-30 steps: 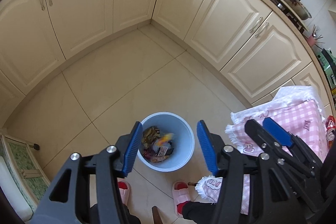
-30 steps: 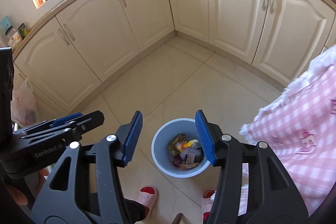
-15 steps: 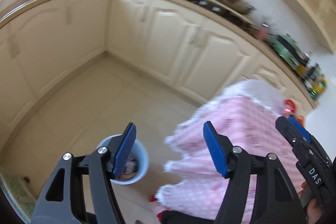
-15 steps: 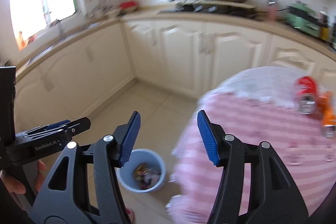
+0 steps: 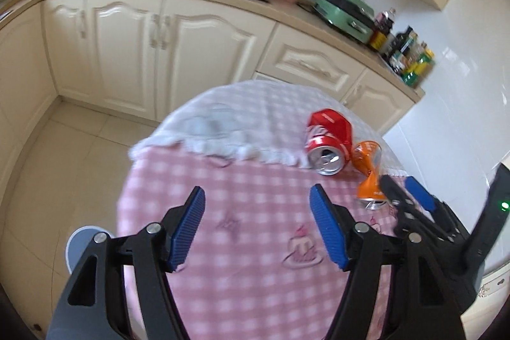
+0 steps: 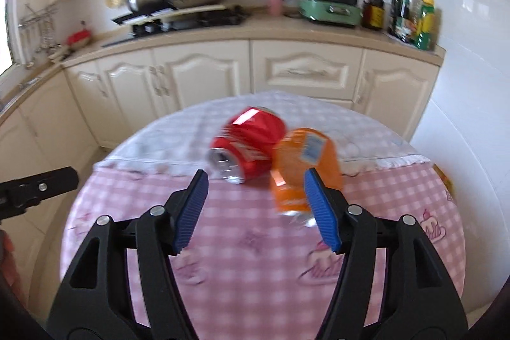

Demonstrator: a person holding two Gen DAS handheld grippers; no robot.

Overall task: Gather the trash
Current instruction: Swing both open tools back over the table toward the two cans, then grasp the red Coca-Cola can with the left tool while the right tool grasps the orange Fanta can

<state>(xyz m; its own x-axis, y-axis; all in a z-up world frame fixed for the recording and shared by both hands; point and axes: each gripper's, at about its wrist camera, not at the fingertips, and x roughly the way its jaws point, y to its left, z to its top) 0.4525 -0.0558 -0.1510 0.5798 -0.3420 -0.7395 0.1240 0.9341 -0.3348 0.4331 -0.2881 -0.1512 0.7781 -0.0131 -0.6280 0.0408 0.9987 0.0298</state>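
The right tool (image 6: 255,206) hovers over the near part of the desk (image 6: 242,260), blue pads spread wide and holding nothing. Just ahead of it lie 2 crushed cans, touching each other. The orange can (image 6: 299,168) sits straight ahead and slightly right, its lower end partly hidden behind the right pad; its long axis runs roughly away from the tool, leaning a little left. The red can (image 6: 248,145) lies ahead and left of centre, on its side, open mouth turned toward the tool.

The left tool (image 5: 256,228) is also spread wide and empty. From it both cans lie ahead and well off to the right, red can (image 5: 328,145) nearer its centreline, orange can (image 5: 368,171) beyond. A blue bin (image 5: 79,247) shows low on its left, on the floor.

By my judgement the right tool is nearer and better lined up, with the orange can almost between its pads already.
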